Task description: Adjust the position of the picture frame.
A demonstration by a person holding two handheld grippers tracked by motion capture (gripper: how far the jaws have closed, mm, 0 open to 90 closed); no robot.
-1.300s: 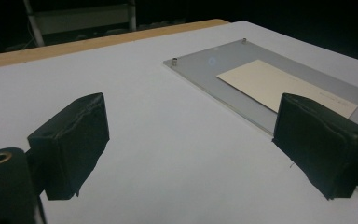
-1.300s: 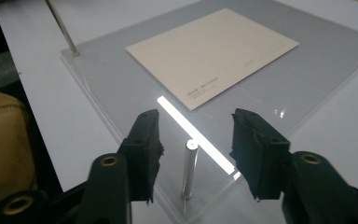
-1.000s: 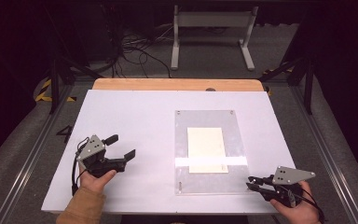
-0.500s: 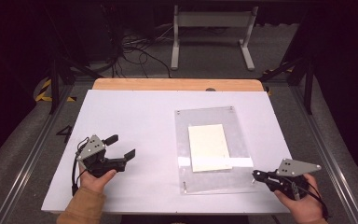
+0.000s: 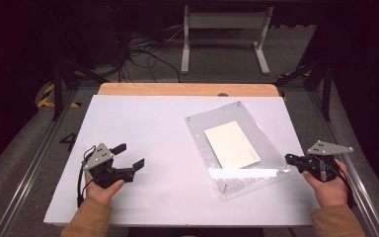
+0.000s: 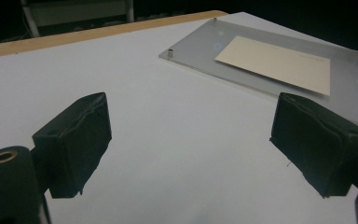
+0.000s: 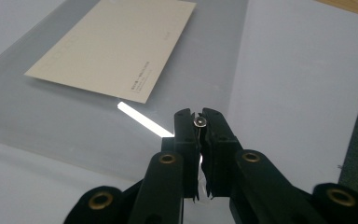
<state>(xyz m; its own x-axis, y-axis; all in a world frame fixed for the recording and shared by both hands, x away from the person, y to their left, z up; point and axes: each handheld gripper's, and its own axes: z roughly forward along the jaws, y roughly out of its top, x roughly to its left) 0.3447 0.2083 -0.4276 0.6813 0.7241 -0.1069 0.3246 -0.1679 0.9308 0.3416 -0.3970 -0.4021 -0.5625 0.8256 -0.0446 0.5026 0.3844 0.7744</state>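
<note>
The right gripper [image 7: 199,122] has its jaws pressed together on a small metal corner screw [image 7: 199,122] of the clear acrylic frame [image 5: 237,148]; the jaws have just been closing, and the screw head sits between their tips. Just beyond those tips the frame lies flat on the white worktop [image 5: 148,128], skewed rather than square to its edges, with a cream card [image 7: 116,46] sandwiched inside, a little farther out. Well apart from the frame, the left gripper [image 5: 131,157] rests low over bare worktop with its jaws spread and nothing between them. As a judgement, the work is at an early stage: one corner fastener is gripped, the other corner screws [image 6: 170,52] appear seated, and the card is yet to be freed.
</note>
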